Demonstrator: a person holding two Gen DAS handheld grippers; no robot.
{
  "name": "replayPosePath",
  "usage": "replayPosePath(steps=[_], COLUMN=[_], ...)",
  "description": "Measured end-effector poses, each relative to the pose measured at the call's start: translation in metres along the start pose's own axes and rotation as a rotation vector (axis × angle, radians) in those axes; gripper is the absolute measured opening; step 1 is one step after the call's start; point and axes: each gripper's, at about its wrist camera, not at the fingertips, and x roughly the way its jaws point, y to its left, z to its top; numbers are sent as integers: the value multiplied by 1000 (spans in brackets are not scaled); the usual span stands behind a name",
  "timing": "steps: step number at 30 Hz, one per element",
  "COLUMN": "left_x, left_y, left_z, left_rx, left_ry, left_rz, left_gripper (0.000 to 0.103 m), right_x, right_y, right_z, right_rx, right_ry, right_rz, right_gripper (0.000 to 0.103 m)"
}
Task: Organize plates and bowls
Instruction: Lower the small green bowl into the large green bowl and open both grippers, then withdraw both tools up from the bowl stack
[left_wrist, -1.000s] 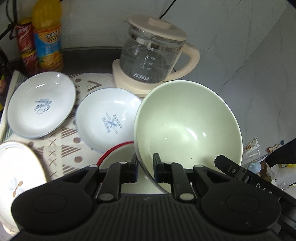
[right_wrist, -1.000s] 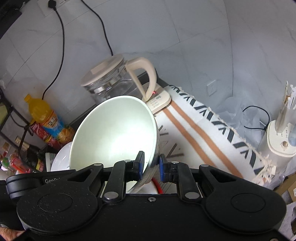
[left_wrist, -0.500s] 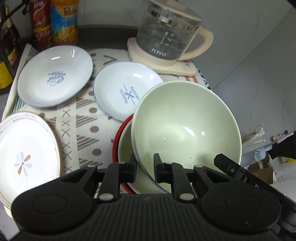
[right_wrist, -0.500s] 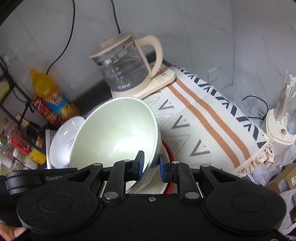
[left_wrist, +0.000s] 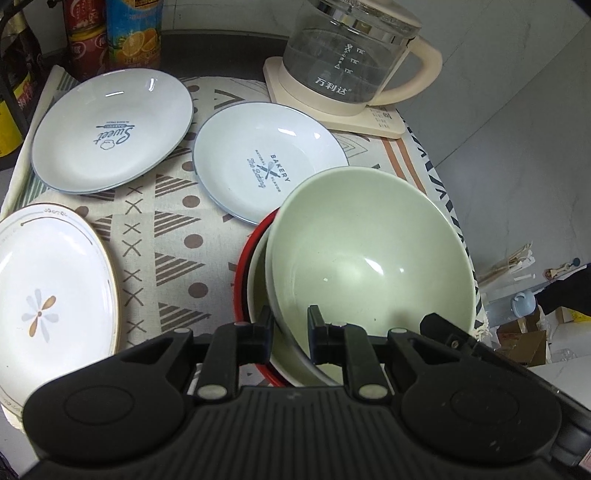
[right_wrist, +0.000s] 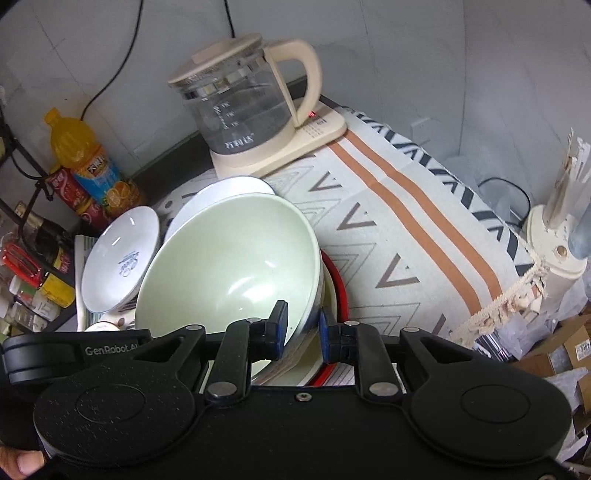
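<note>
Both tongs grip one pale green glazed ceramic bowl (left_wrist: 369, 254) by its rim. Left tongs (left_wrist: 290, 332): jaws opening at this moment, rim w/ wall between them, inner finger inside the bowl, outer finger outside; in the left wrist view there looks to be a gap beside the rim. Right tongs (right_wrist: 302, 328) pinch the opposite side of the rim, blue pads (right_wrist: 279, 328) on the wall.

Bowl sits tilted, nested in a red-rimmed cream bowl (left_wrist: 255, 280) on the patterned cloth over the surface (left_wrist: 177, 236).

Just behind: light blue "BAKERY" plate (left_wrist: 258, 162), its near edge tucked under the bowls. Further left: bigger light blue "Sweet" plate (left_wrist: 110, 129). Near left: white oval plate w/ flower print (left_wrist: 48, 295).

Glass kettle w/ cream handle (left_wrist: 354, 62) at the back on its base; orange juice bottle (right_wrist: 88, 162) in the corner.
</note>
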Motion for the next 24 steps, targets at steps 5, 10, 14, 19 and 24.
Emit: replayPosePath(steps=[5, 10, 14, 19, 24], left_x=[1, -6, -16, -19, -28], left_y=[-2, -1, -1, 11, 23], left_z=[3, 7, 8, 6, 0], left_rx=[4, -3, 28, 2, 6], left_ry=[17, 8, -40, -30, -28], left_rz=[-4, -10, 41, 33, 87], left_gripper=[24, 36, 72, 73, 88], right_x=[1, -9, -12, -18, -25], right_y=[3, 2, -2, -3, 4], right_z=[-3, 0, -2, -9, -12], right_rx=[-1, 17, 37, 48, 32], right_ry=[-3, -44, -49, -51, -58], right_rz=[-5, -10, -16, -23, 2], right_gripper=[22, 36, 38, 53, 75])
